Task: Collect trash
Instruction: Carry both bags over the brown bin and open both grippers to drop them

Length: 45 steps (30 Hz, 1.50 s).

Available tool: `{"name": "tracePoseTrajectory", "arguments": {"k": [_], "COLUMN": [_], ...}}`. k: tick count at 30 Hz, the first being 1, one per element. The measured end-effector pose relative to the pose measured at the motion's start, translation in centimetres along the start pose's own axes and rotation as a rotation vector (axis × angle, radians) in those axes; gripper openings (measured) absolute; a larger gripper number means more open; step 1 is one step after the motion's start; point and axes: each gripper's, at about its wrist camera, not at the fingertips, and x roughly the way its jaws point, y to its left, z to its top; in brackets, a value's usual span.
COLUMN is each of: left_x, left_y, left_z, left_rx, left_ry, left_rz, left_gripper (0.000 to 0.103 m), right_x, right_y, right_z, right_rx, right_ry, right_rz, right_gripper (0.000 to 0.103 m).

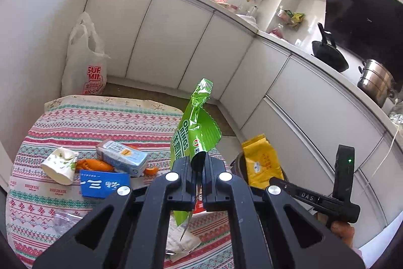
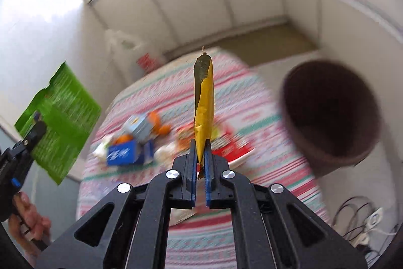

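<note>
Left gripper [image 1: 199, 168], jaws closed, is pinching a crinkled green foil snack bag [image 1: 195, 130] that is standing up toward 12 o'clock. Right gripper [image 2: 200, 155], jaws likewise closed, is clamping a flat yellow foil packet [image 2: 204, 105] edge-on. Beyond both, a round table under a striped patterned cloth [image 1: 75, 117] is bearing a crushed white paper cup [image 1: 60, 164], a grey-blue carton [image 1: 123, 155] and a blue box [image 1: 103, 184] at 9 o'clock. A dark brown round bin [image 2: 330, 115] is sitting at 3 o'clock of the packet, blurred.
</note>
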Motion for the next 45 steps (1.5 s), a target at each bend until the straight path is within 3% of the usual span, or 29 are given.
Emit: {"name": "tracePoseTrajectory", "arguments": {"k": [3, 9, 18, 26, 27, 30, 31, 33, 35, 36, 45], "left_x": [2.6, 9.6, 19.8, 25.7, 26.3, 27.3, 27.5, 27.4, 27.1, 27.1, 24.3], "left_y": [-2.6, -9.9, -17.4, -19.1, -19.2, -19.4, -19.3, -18.8, -18.3, -18.0, -17.3], "left_z": [0.4, 1.0, -2.0, -3.9, -4.0, -4.3, -4.4, -4.4, -4.2, -4.2, -3.6], "left_rx": [0.027, 0.070, 0.094, 0.049, 0.047, 0.041, 0.036, 0.023, 0.005, -0.001, 0.063], "left_ry": [0.022, 0.068, 0.208, 0.299, 0.310, 0.340, 0.348, 0.351, 0.342, 0.337, 0.289], "left_rz": [-0.036, -0.134, -0.195, -0.194, -0.194, -0.180, -0.174, -0.172, -0.180, -0.183, -0.116], "left_gripper": [0.002, 0.003, 0.003, 0.003, 0.003, 0.004, 0.007, 0.016, 0.037, 0.040, 0.049], "right_x": [-0.9, -1.9, -0.3, 0.2, 0.1, 0.3, 0.3, 0.2, 0.0, 0.1, -0.1], "right_y": [-4.0, -11.0, -15.2, -17.5, -17.6, -17.9, -18.0, -18.1, -18.0, -18.0, -16.1], "right_z": [1.3, 3.0, 2.8, 3.0, 3.0, 3.0, 3.0, 3.0, 2.8, 3.0, 2.6], "right_rx": [0.006, 0.097, 0.127, 0.159, 0.159, 0.178, 0.183, 0.192, 0.200, 0.198, 0.154], "right_ry": [-0.083, -0.157, -0.163, -0.141, -0.140, -0.141, -0.141, -0.142, -0.146, -0.149, -0.175], "right_rz": [-0.140, -0.278, -0.361, -0.307, -0.308, -0.315, -0.321, -0.333, -0.352, -0.362, -0.432], "right_gripper": [0.004, 0.004, 0.005, 0.009, 0.012, 0.039, 0.044, 0.045, 0.049, 0.054, 0.071]}}
